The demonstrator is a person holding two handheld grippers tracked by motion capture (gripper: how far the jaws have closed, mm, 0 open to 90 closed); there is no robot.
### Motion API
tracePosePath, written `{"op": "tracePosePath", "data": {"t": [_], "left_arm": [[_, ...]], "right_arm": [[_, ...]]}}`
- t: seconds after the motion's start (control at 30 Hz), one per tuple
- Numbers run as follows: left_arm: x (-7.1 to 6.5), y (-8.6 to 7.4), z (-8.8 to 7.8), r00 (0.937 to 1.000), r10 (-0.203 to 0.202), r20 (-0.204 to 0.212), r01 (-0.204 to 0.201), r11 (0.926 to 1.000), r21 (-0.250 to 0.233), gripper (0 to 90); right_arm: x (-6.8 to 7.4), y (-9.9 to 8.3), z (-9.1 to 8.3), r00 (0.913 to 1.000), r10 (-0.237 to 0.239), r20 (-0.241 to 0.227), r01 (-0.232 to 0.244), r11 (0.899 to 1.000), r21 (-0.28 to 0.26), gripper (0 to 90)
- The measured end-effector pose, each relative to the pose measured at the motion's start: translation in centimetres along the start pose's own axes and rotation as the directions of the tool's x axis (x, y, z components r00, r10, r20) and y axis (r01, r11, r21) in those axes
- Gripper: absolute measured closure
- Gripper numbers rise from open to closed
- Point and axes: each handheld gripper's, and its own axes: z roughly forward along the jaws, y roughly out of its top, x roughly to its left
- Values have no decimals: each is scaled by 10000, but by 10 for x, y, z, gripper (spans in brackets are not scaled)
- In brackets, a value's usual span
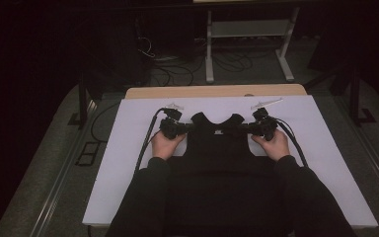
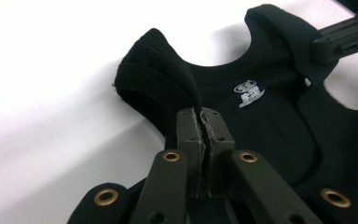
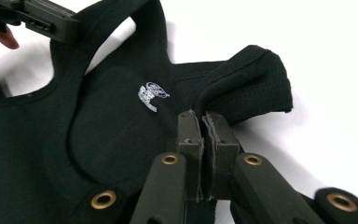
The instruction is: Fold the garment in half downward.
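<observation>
I have a black sleeveless top (image 1: 216,140) pinched at both shoulder straps, spread neck-away from me on the white table (image 1: 325,148). My left gripper (image 1: 171,127) is clenched on the strap at the left of the high view; in the left gripper view the two pads are pressed together with a thin fold of the strap's edge (image 2: 186,88) caught between them. My right gripper (image 1: 262,127) does the same at the opposite strap, its jaws squeezed tight on a ridge of ribbed fabric (image 3: 242,79) that bunches up just past the tips.

The garment lies in the middle of the table, its neckline toward the far edge and its body running back toward my forearms, where black sleeves and black cloth merge and I cannot tell where the hem ends. A small white printed label (image 2: 249,92) sits just inside the neckline, so the side facing up looks to be the inner back of the collar showing through the neck opening.

Holding both straps at matching points keeps the top symmetrical: I judge this as the start of a lift, shake-out or fold, with the shoulders as the natural handles. Each grip takes only a narrow edge of cloth, so a hard pull could let the fabric slide out. The strap beyond each jaw curls over rather than lying flat, a sign that the cloth is being drawn slightly up off the table.
</observation>
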Motion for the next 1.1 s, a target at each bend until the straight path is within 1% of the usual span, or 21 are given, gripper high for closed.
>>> {"op": "tracePosePath", "data": {"t": [0.23,0.27,0.3,0.4,0.43,0.5,0.57,0.7,0.83,0.9,1.1], "left_arm": [[-4,-5,-13,9997,9,226,-2,9994,-342,864],[-5,-5,-14,9997,6,259,3,9993,-363,864],[-6,-6,-16,9996,85,265,-77,9995,-321,864],[-9,-6,-21,9994,86,347,-69,9988,-486,864],[-9,-6,-23,9989,28,469,-1,9983,-582,864],[-11,-5,-26,9987,127,493,-97,9980,-622,863],[-14,-5,-29,9982,137,577,-96,9975,-701,864],[-18,-4,-35,9977,199,653,-146,9966,-807,863],[-21,-4,-42,9966,174,804,-95,9951,-988,863],[-24,-5,-46,9965,214,811,-126,9942,-1070,863],[-32,-10,-60,9942,297,1038,-141,9890,-1471,863]], "right_arm": [[10,-1,-12,9998,-173,-85,170,9996,-245,847],[12,-1,-14,9997,-228,-88,226,9993,-284,847],[13,-1,-15,9996,-279,-104,275,9991,-335,847],[20,0,-20,9988,-470,-131,464,9980,-418,847],[21,0,-21,9988,-468,-151,461,9981,-418,848],[25,1,-23,9982,-576,-175,565,9969,-541,848],[28,2,-25,9976,-644,-243,627,9960,-634,848],[34,3,-29,9973,-640,-358,612,9954,-736,848],[39,4,-36,9965,-689,-483,640,9933,-964,848],[42,4,-41,9960,-686,-578,617,9917,-1130,848],[51,4,-53,9946,-717,-747,607,9883,-1402,848]]}}
